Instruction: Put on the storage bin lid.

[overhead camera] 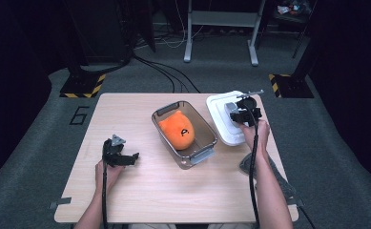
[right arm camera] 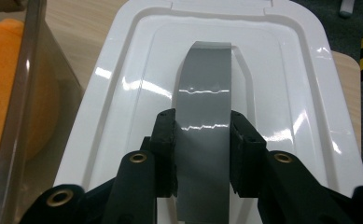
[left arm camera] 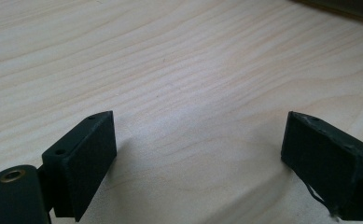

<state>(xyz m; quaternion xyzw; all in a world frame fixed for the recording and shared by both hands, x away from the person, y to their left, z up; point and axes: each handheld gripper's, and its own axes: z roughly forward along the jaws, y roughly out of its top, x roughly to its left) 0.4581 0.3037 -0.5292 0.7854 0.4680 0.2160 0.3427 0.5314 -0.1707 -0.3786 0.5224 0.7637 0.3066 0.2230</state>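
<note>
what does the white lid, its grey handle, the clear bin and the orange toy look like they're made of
White lid: glossy moulded plastic, judging by its sharp highlights. Grey handle, clamped by the right gripper: smooth shiny plastic, probably, with reflections across it. Clear bin: see-through, slightly smoky hard plastic. Orange toy: soft plush fabric, matte and rounded.

Table (overhead camera: pixel 173 191) centre blocked by clear bin (overhead camera: pixel 207 125) w/ orange plush (overhead camera: pixel 177 130) inside; white lid (overhead camera: pixel 219 119) just beside it at 3 o'clock, only a thin gap btwn. Right gripper (overhead camera: pixel 240 116) sits on lid's grey handle (right arm camera: pixel 205 126). Near edge at 6 o'clock bare. Left gripper (overhead camera: pixel 128 158) at 8 o'clock on bare wood, open lane to bin.
</note>
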